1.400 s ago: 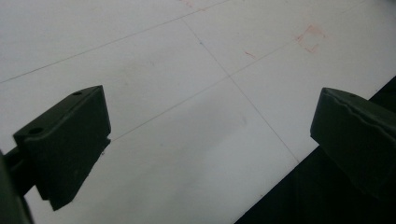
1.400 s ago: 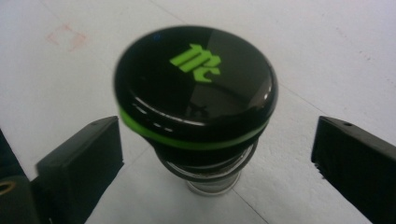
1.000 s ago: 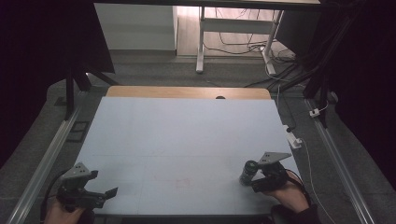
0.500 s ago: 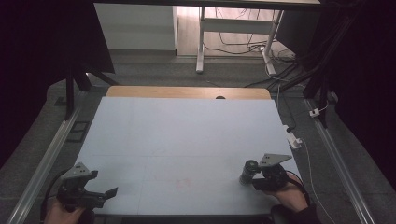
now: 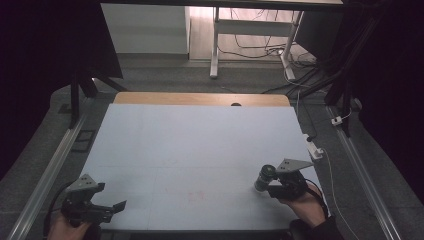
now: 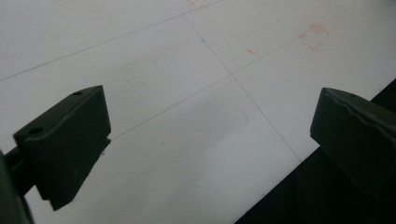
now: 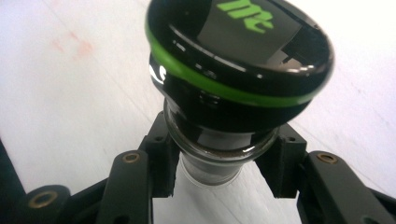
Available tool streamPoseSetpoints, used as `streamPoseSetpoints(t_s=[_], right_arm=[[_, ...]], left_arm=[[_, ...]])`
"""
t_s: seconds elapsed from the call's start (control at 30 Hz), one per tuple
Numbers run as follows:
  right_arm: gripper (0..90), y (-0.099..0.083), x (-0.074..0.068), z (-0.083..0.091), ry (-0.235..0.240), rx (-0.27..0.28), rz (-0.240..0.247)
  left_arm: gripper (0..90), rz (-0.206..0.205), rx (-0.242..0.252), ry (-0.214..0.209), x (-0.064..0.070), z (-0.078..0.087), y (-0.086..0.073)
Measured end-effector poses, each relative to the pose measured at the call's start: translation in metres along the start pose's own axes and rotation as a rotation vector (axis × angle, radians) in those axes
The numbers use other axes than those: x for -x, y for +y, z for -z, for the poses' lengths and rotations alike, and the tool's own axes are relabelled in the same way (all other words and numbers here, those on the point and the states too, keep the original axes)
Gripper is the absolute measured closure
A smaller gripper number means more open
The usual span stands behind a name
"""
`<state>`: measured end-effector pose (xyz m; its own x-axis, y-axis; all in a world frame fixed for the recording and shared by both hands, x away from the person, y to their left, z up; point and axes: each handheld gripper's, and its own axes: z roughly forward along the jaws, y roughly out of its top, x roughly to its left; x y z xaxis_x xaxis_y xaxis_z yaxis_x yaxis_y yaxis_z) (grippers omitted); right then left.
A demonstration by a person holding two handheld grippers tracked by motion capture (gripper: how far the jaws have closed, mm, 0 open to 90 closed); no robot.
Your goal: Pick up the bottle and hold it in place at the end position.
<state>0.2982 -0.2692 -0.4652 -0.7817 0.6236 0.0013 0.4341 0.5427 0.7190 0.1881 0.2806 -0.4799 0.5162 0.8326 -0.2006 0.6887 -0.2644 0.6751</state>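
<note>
A small glass jar (image 7: 233, 88) with a black lid, a green ring and green lettering on top lies clamped by its neck in my right gripper (image 7: 219, 163). In the high view that jar (image 5: 265, 177) shows at the table's near right, with my right gripper (image 5: 272, 187) shut on it just above the pale mat. My left gripper (image 5: 112, 207) hovers at the near left corner, its jaws wide apart with nothing between them. The left gripper view has both black jaws over the bare mat (image 6: 187, 116) by its near edge.
The pale blue mat (image 5: 200, 150) covers a wooden table whose far strip (image 5: 200, 98) is exposed. Metal rails (image 5: 50, 170) run along both sides. A white plug (image 5: 316, 150) and cable lie off the right edge. Desk legs and cables stand on the floor beyond.
The right gripper with the jar has shifted very slightly; the left gripper has stayed in place.
</note>
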Motion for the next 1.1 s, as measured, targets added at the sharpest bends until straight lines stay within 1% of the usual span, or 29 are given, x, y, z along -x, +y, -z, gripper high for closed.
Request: streamPoseSetpoints(t_s=[0.07,0.13,0.2,0.4,0.5,0.6,0.73,0.93,1.1], right_arm=[[52.2,0.004,-0.002,-0.002,0.011,0.003,-0.003],[52.3,0.006,-0.004,-0.005,0.0,-0.006,0.002],[52.3,0.009,-0.004,-0.006,0.002,-0.009,-0.011],[52.3,0.018,-0.007,-0.01,-0.001,-0.005,-0.021],[52.3,0.024,-0.008,-0.013,-0.002,-0.003,-0.037],[52.3,0.031,-0.009,-0.017,-0.003,0.004,-0.043],[52.3,0.039,-0.012,-0.023,-0.007,0.004,-0.023],[52.3,0.049,-0.015,-0.032,0.0,-0.002,0.002],[52.3,0.06,-0.017,-0.042,0.014,-0.006,0.015]], left_arm=[[0.1,0.001,0.0,-0.001,0.0,0.0,0.0],[0.2,0.002,0.0,-0.001,0.0,0.0,0.0],[0.2,0.001,-0.001,-0.001,0.0,0.0,0.0],[0.1,0.001,-0.002,-0.001,0.0,0.0,0.0],[0.2,0.001,-0.002,-0.001,0.0,0.0,0.0],[0.2,0.001,-0.002,-0.002,0.0,0.0,0.0],[0.2,0.001,-0.003,-0.002,0.0,0.0,0.0],[0.2,0.001,-0.003,-0.003,0.0,0.0,0.0],[0.2,-0.001,-0.003,-0.003,0.0,0.0,0.0]])
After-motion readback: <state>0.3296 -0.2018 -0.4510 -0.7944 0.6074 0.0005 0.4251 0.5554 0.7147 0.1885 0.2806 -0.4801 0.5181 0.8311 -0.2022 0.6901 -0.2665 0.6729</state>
